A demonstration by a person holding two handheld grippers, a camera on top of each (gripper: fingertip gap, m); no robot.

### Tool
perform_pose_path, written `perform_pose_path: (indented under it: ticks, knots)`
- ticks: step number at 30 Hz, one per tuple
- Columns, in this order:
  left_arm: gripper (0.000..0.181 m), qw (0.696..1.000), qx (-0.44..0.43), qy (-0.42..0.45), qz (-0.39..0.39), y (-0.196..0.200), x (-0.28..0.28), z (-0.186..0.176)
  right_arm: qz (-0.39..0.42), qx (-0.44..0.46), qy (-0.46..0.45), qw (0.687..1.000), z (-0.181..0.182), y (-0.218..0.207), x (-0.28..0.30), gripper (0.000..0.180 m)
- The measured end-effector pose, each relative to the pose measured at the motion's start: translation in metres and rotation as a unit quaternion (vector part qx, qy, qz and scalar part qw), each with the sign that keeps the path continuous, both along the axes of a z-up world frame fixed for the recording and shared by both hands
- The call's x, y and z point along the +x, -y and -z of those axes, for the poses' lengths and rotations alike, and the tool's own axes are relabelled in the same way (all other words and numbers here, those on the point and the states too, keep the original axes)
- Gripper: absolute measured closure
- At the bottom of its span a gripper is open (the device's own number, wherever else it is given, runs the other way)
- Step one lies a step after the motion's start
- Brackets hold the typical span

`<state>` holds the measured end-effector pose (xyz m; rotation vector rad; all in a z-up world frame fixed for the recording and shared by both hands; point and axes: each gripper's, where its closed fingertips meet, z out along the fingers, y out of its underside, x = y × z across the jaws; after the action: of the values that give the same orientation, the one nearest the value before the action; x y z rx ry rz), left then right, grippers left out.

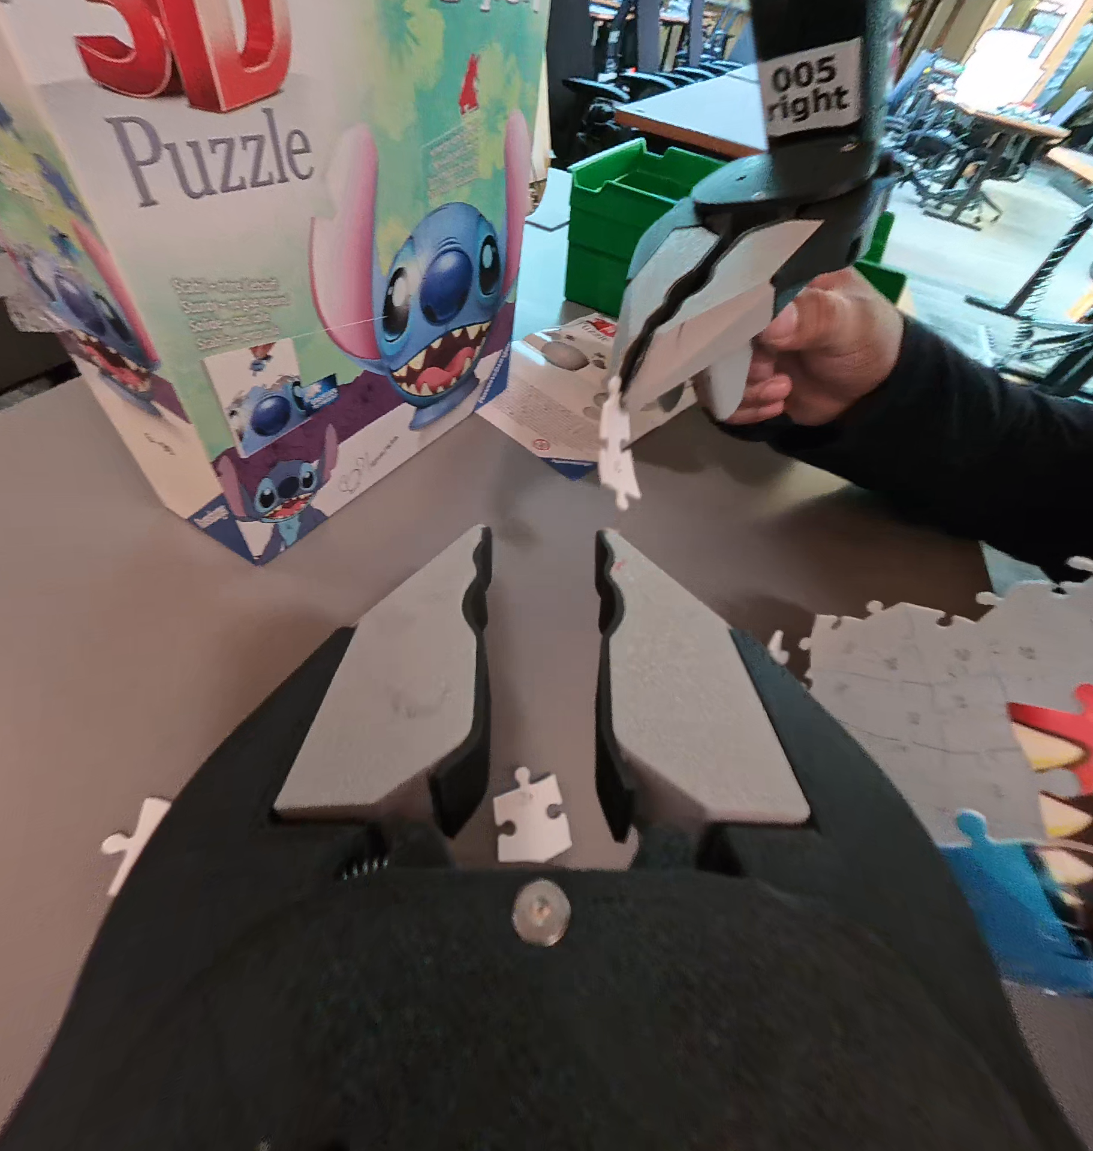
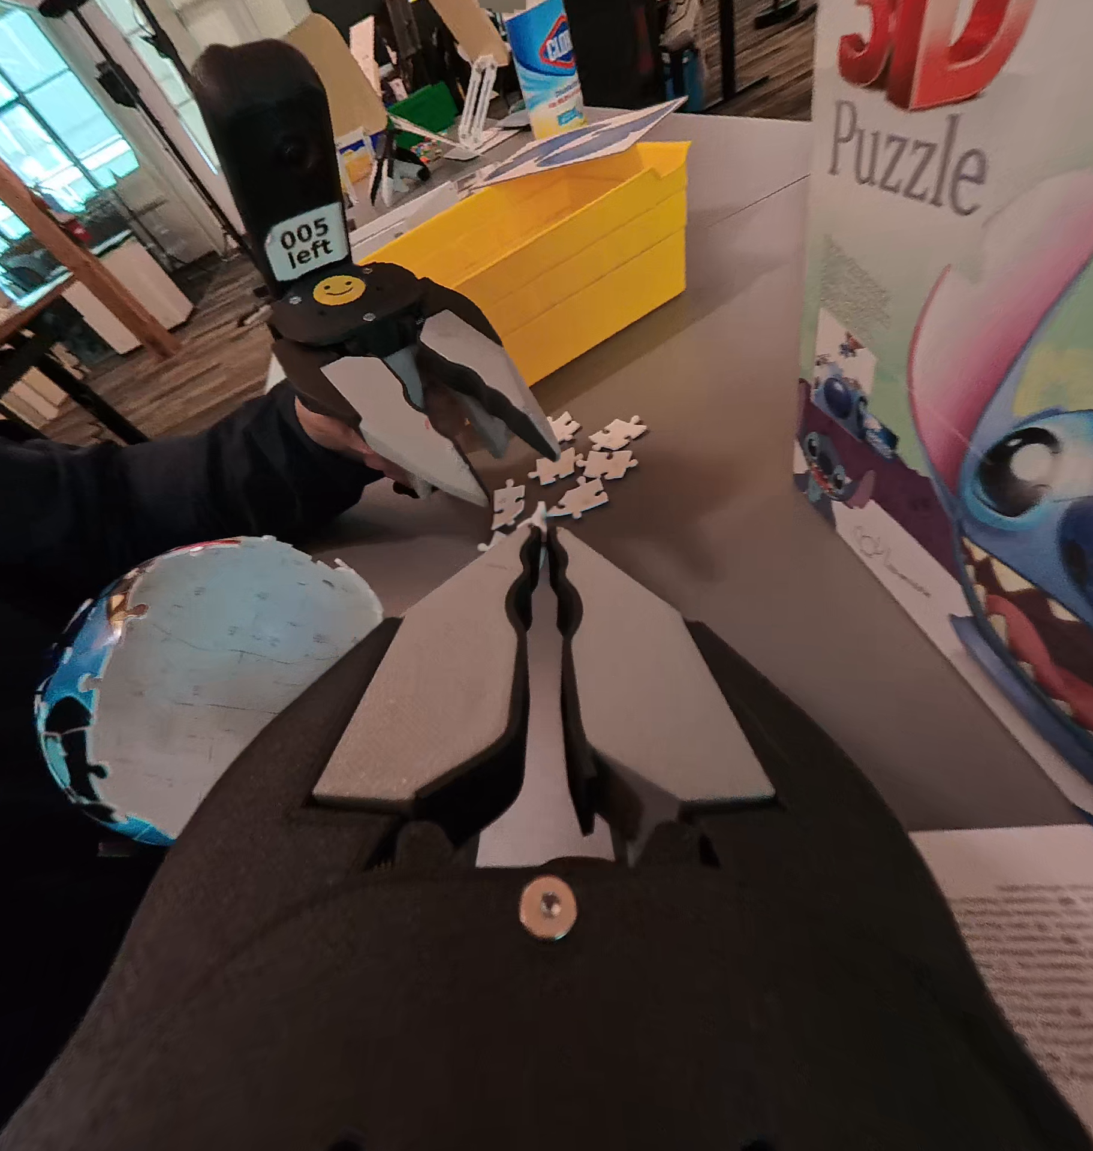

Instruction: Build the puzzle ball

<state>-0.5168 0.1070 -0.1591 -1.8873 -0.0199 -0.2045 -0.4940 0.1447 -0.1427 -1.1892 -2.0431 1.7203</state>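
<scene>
My left gripper [image 1: 544,535] is open and empty above the grey table, with a loose white piece [image 1: 531,817] lying under it. My right gripper [image 1: 621,380] hangs just beyond it, shut on a white puzzle piece [image 1: 617,445] that dangles from its tips. In the right wrist view my right gripper [image 2: 542,535] is shut with that piece's edge [image 2: 540,518] at its tips. The open left gripper [image 2: 519,476] is just beyond it. The half-built puzzle ball [image 2: 207,672], white inside and blue outside, lies at the left; it shows at the right in the left wrist view [image 1: 942,697].
Several loose white pieces [image 2: 584,461] lie on the table beyond my grippers. The tall puzzle box [image 1: 269,261] stands close by, also at the right of the right wrist view [image 2: 967,374]. A leaflet [image 1: 556,386], green bins [image 1: 624,212] and a yellow bin [image 2: 568,249] sit farther back. Tip to tip, the grippers are about 6 centimetres apart.
</scene>
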Motion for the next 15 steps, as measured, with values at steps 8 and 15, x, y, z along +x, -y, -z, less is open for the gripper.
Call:
perform_pose_path:
  ticks: [8,15]
  knots:
    - [0.154,0.999,-0.021,-0.025,-0.039,-0.002,-0.012,0.014,0.028,-0.033,-0.009,0.999,-0.007,-0.021,-0.004,0.18]
    - [0.155,0.998,-0.029,-0.019,-0.044,-0.001,-0.016,0.019,0.028,-0.042,-0.056,0.997,-0.022,-0.027,0.001,0.18]
